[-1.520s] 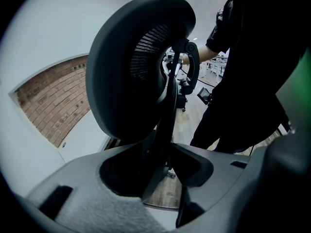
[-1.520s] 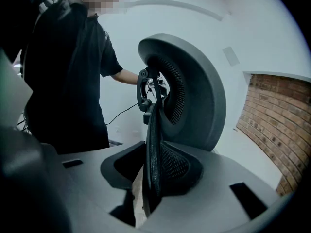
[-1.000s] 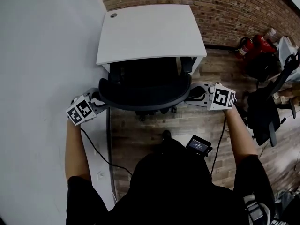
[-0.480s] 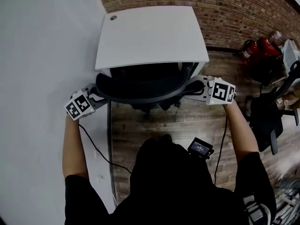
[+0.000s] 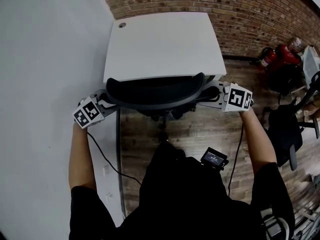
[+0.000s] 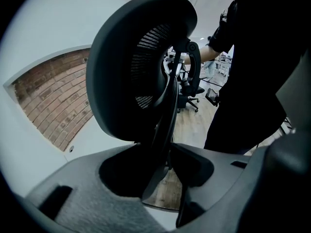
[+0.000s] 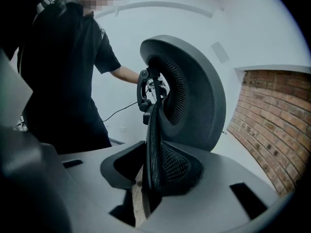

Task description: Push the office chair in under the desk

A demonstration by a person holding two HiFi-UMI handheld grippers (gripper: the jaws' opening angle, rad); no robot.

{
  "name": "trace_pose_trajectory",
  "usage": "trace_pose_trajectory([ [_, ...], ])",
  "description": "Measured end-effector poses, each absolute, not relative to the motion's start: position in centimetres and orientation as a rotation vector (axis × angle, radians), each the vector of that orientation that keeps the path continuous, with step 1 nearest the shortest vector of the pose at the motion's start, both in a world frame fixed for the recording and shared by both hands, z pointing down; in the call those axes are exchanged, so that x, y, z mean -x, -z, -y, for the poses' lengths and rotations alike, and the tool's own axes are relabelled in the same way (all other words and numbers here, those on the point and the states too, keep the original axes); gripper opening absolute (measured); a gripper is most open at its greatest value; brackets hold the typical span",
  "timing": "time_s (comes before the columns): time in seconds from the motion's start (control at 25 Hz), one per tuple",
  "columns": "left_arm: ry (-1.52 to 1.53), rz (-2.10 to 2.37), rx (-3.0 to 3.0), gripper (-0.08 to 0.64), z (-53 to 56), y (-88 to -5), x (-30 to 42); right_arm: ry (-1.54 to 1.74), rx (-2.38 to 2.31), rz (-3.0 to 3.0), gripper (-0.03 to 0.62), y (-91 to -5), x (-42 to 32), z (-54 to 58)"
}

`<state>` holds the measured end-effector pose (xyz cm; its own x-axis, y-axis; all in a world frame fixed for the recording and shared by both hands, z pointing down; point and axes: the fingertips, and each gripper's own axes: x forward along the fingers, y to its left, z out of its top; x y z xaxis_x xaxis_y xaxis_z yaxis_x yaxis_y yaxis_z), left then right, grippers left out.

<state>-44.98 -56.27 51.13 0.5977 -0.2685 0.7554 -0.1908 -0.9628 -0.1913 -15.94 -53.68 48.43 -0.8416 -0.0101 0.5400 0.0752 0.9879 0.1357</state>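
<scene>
The black office chair's curved backrest (image 5: 155, 91) stands right at the near edge of the white desk (image 5: 165, 44), with the seat hidden under the desktop. My left gripper (image 5: 102, 103) is shut on the backrest's left edge, and my right gripper (image 5: 212, 95) is shut on its right edge. In the left gripper view the backrest's thin rim (image 6: 165, 110) runs down between the jaws of the left gripper (image 6: 163, 166), headrest (image 6: 131, 62) above. In the right gripper view the mesh edge (image 7: 155, 144) sits between the jaws of the right gripper (image 7: 153, 178).
A white wall (image 5: 45, 59) runs close along the left, and a brick wall (image 5: 240, 9) stands behind the desk. Red fire extinguishers (image 5: 275, 56) and another black chair (image 5: 287, 129) stand at the right. A cable (image 5: 102, 159) trails over the wooden floor (image 5: 200, 134).
The chair has rolled forward under the desk, so its seat and armrests are now covered by the desktop. Both grippers moved forward with the backrest.
</scene>
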Motion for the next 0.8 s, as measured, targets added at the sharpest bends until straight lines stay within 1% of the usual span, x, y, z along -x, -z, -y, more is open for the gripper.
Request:
trace_pose_trajectory([
  [0.4, 1.311, -0.373, 2.715, 0.193, 60.7, -50.8, 46.3, 0.206, 0.02, 2.569, 0.107, -48.2, 17.3, 57.9],
  [0.8, 1.287, -0.37, 2.708, 0.198, 62.9, -50.9, 47.0, 0.203, 0.009, 2.571, 0.109, -48.2, 18.0, 59.8],
])
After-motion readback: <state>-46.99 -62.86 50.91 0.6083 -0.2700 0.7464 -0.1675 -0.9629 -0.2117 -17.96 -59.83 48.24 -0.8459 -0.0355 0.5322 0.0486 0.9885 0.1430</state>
